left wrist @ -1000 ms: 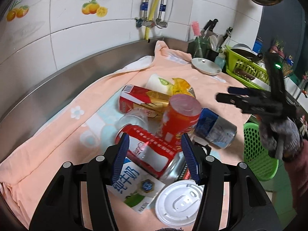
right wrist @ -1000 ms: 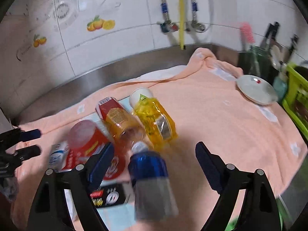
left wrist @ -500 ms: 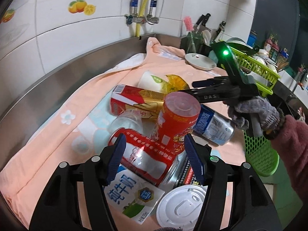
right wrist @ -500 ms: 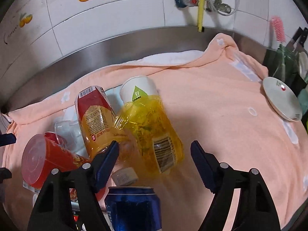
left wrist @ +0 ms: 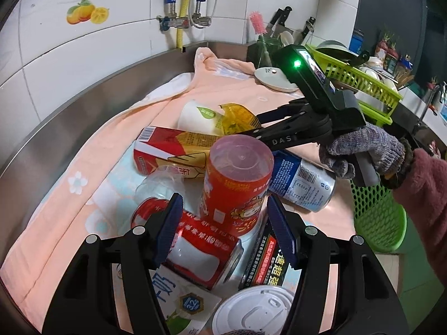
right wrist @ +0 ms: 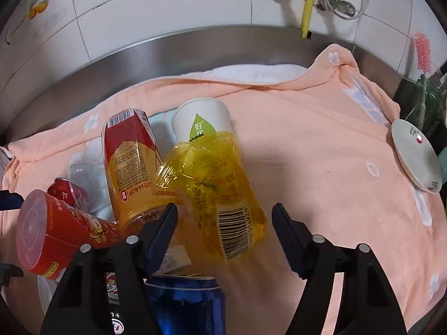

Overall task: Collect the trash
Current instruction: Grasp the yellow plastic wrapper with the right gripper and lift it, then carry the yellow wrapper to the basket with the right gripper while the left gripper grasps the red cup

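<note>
Hovering over the heap of trash, the left hand-held gripper (left wrist: 223,229) is released, its blue-padded fingers spread to either side of the upright red canister (left wrist: 237,184) with the clear lid, not touching it. Just below its left finger lies a red-and-white can (left wrist: 195,245) on its side, and under that a milk carton (left wrist: 178,301) and a white cup lid (left wrist: 254,310) at the near edge of the table. A black-and-red packet (left wrist: 268,262) lies beneath the right finger.

The right hand-held gripper (right wrist: 223,220) is released as well, jaws wide around the lower end of the yellow crumpled bottle (right wrist: 218,189), with no contact visible. In the left wrist view that gripper (left wrist: 258,127) reaches in from the right, gripped by a gloved hand (left wrist: 363,150). A blue can (right wrist: 184,301) lies directly under it, a red-and-gold drink carton (right wrist: 131,162) rests against the bottle's left side, and a white paper cup (right wrist: 201,122) with a green leaf lies at the bottle's far end. A clear plastic cup (right wrist: 81,173) sits left of the carton.

All of this rests on a peach towel (right wrist: 321,150) spread over the table. A small white dish (right wrist: 416,159) sits at the towel's right edge, and a green mesh basket (left wrist: 377,217) stands off the table's right side.
</note>
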The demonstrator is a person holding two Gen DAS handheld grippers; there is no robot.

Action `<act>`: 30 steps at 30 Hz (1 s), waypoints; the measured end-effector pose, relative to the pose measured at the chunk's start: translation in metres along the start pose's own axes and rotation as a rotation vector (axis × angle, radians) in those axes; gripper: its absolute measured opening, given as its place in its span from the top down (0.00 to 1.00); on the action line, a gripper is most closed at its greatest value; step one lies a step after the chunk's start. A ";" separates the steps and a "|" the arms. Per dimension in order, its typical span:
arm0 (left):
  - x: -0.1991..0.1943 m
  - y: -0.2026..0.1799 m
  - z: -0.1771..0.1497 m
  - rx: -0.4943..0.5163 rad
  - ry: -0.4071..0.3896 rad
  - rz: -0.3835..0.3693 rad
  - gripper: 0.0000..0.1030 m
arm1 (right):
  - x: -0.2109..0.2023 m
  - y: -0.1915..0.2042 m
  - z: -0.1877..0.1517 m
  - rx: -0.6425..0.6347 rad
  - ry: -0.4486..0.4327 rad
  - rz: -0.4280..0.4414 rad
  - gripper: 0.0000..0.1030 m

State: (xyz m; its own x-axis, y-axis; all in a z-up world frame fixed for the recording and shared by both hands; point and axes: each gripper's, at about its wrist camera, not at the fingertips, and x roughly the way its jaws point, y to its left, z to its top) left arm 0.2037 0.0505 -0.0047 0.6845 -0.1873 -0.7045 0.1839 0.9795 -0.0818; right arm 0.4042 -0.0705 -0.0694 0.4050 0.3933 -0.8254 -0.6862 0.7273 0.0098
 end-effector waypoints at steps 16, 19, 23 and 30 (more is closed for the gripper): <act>0.042 -0.007 0.012 0.012 0.053 -0.001 0.35 | -0.012 -0.009 -0.010 0.083 -0.054 0.041 0.63; 0.048 -0.007 0.012 0.016 0.062 -0.006 0.35 | -0.019 -0.009 -0.016 0.102 -0.069 0.050 0.64; 0.053 -0.008 0.013 0.015 0.066 -0.011 0.35 | -0.031 -0.012 -0.023 0.132 -0.098 0.065 0.64; 0.057 -0.011 0.013 0.020 0.044 -0.006 0.36 | -0.056 -0.016 -0.037 0.183 -0.154 0.072 0.65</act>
State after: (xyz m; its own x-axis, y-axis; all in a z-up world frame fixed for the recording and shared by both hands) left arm 0.2502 0.0280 -0.0347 0.6516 -0.1898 -0.7345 0.2025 0.9766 -0.0727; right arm 0.3701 -0.1247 -0.0438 0.4561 0.5183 -0.7234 -0.6014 0.7787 0.1787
